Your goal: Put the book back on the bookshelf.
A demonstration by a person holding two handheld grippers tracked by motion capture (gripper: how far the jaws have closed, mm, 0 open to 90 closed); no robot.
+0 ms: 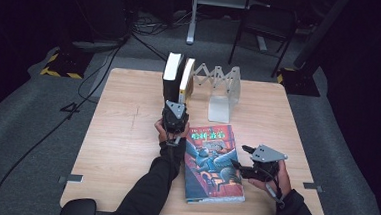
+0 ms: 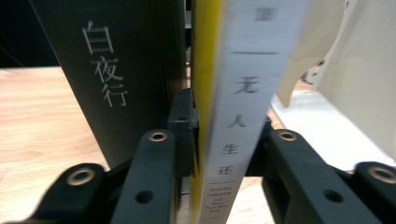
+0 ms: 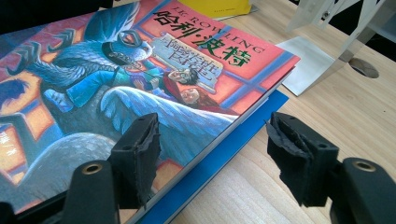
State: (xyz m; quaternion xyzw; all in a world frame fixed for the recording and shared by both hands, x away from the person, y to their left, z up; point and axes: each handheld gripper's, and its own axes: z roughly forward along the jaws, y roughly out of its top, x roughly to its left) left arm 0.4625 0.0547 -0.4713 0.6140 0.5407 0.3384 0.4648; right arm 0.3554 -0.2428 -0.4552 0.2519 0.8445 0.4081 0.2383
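Two books stand upright at the back middle of the table: a dark one (image 1: 172, 76) (image 2: 116, 79) and, to its right, a yellow-covered one with a white spine (image 1: 187, 81) (image 2: 243, 93). My left gripper (image 1: 176, 106) (image 2: 226, 128) is shut on the white-spined book, one pad on each cover near its foot. A colourful picture-cover book (image 1: 212, 161) (image 3: 140, 70) lies flat near the front. My right gripper (image 1: 240, 156) (image 3: 212, 140) is open at that book's right edge, one jaw above the cover and the other above bare wood, neither pressing on it.
A white folding book rack (image 1: 221, 87) (image 3: 310, 63) stands right of the upright books, its flat base plate on the wooden table (image 1: 122, 133). Past the table's far edge are a chair (image 1: 266, 27), cables and grey floor.
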